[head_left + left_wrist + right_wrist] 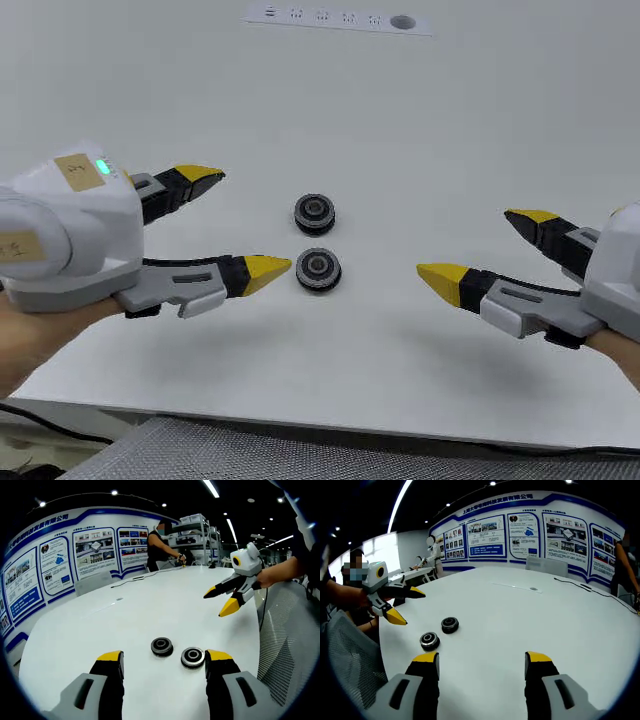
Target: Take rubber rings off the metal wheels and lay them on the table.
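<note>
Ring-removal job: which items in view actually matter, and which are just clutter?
Job:
near round metal wheel with black rubber ring
far matching wheel
left yellow-tipped gripper
right yellow-tipped gripper
white table

Lying about:
white power strip, at the table's far edge

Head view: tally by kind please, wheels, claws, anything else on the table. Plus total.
Metal wheels: 2, far wheel and near wheel
Claws: 2, left claw and right claw, both open
Power strip: 1, power strip at the far edge
Total: 5
</note>
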{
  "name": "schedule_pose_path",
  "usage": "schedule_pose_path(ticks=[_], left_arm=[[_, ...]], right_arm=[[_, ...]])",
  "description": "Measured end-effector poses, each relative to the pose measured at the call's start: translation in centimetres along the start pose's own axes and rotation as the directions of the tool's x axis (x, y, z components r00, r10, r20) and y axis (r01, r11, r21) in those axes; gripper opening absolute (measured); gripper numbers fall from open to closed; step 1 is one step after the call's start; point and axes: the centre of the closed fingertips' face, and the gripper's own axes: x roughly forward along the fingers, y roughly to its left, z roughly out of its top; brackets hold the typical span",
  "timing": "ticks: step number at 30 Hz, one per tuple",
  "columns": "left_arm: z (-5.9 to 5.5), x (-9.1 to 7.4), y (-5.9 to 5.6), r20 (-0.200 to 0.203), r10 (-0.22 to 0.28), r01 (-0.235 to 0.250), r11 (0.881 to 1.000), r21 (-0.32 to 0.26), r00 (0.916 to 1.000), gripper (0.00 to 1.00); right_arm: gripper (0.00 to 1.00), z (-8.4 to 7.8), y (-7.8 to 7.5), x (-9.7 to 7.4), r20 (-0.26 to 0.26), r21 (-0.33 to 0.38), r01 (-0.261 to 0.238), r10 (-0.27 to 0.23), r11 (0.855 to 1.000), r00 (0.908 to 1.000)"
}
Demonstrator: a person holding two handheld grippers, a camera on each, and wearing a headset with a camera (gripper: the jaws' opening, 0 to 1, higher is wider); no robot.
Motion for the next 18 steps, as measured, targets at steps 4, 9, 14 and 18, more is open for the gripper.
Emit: schedule_pose_path(ticks=[4,9,14,18], left_arm=[[-0.1,0.8,-0.8,-0.007,-0.034,0.035,0.999,0.008,0.9994,0.62],[-0.6,1.8,-1.4,-0.023,-0.059,0.059,0.998,0.006,0.998,0.56],[-0.9,2.6,-2.0,-0.039,-0.089,0.089,0.996,0.013,0.9953,0.51],[-1.3,3.0,-2.7,-0.057,-0.114,0.116,0.993,0.03,0.9918,0.46]], right_arm=[[0.7,-0.3,0.0,0.0,-0.006,0.009,-0.001,0.001,1.0,1.0],[0.7,-0.6,0.0,0.0,-0.006,0.028,-0.004,0.005,1.0,1.0],[0.69,-1.0,0.1,0.1,-0.011,0.039,-0.01,0.01,0.999,0.9999],[0.68,-1.1,0.3,0.2,-0.01,0.042,-0.019,0.019,0.999,0.9998]])
